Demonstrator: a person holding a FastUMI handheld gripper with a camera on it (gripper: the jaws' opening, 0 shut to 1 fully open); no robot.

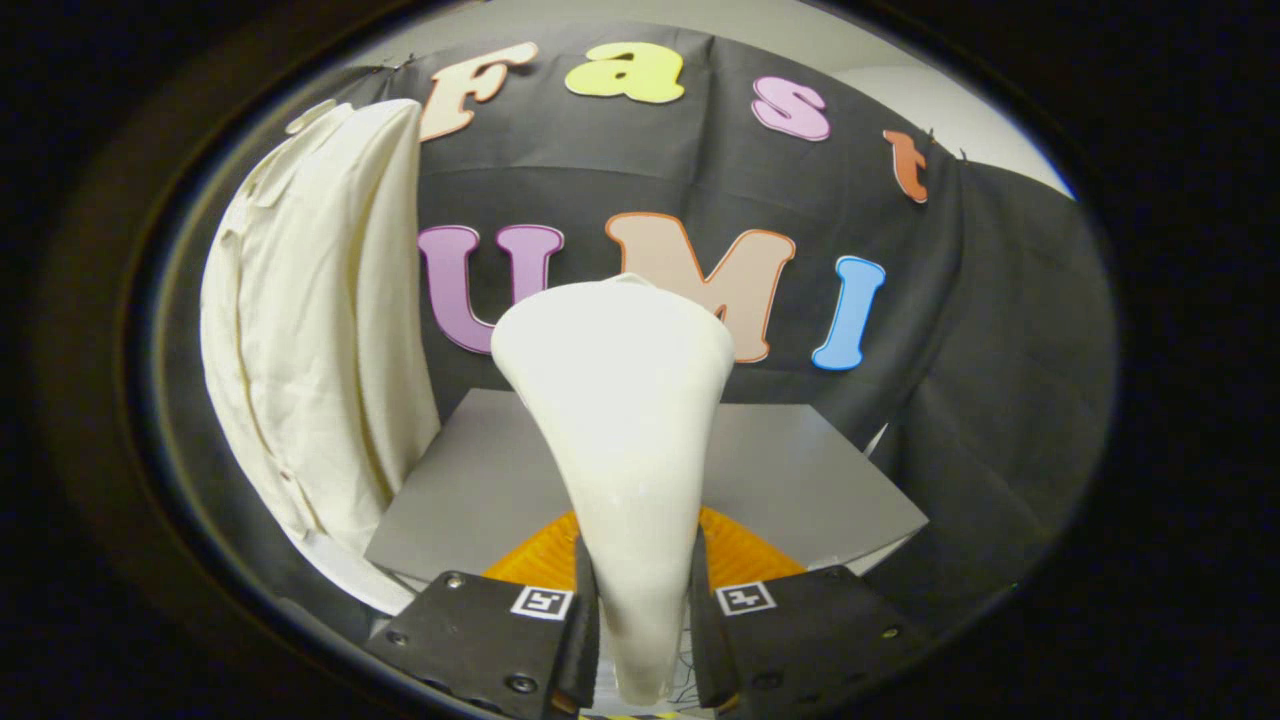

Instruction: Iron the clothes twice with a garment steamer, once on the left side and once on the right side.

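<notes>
camera rides the hand-held gripper (640,625), facing forward, close to the cloth wall (1000,330).

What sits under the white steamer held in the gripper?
Under the steamer, clamped by the gripper, lie an orange pad and a grey board. The steamer covers the pad's middle.

No readable text or labels

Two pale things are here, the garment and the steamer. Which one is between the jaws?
The steamer: its narrow handle sits clamped between the jaws of the gripper and it widens away from them. The cream garment hangs apart, off to the left against the booth wall.
</notes>
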